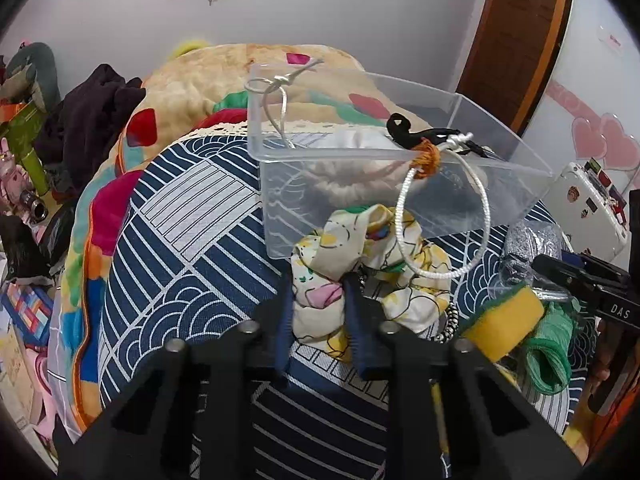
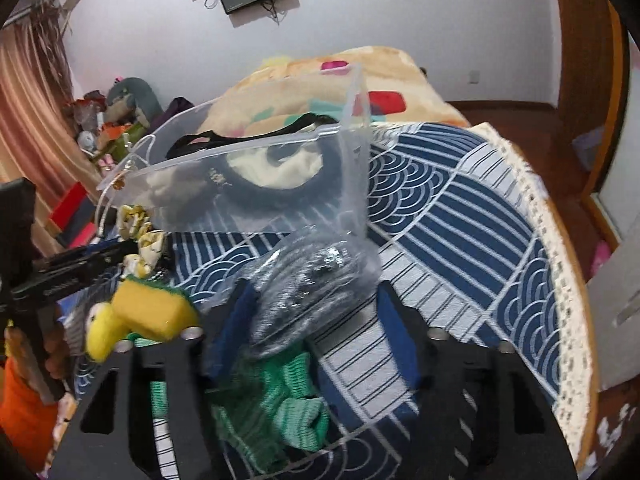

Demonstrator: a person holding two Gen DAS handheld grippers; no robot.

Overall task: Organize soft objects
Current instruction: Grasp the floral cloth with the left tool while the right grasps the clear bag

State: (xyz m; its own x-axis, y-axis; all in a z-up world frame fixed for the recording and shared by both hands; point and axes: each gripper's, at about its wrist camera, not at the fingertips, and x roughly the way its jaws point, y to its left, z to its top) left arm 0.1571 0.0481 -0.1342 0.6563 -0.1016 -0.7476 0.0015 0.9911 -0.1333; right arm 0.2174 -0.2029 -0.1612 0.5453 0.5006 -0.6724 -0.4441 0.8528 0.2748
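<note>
My left gripper (image 1: 318, 316) is shut on a white floral cloth scrunchie (image 1: 320, 300) lying on the blue patterned cloth, just in front of the clear plastic box (image 1: 360, 184). The box holds a cream plush item (image 1: 352, 184), and a white cord loop (image 1: 440, 216) hangs from its rim. My right gripper (image 2: 316, 320) is open around a silver scourer in a clear bag (image 2: 304, 288), its fingers on either side. A yellow sponge (image 2: 152, 312) and a green knit cloth (image 2: 288, 404) lie beside it. Both also show in the left wrist view: sponge (image 1: 500, 320), green cloth (image 1: 548, 352).
The blue and white patterned cloth (image 2: 460, 216) covers a round surface with a lace edge. A colourful blanket (image 1: 192, 92) lies behind the box. Clutter and toys (image 1: 24, 120) sit at the left. A white case (image 1: 592, 200) stands at the right, and a wooden door (image 1: 516, 32) behind.
</note>
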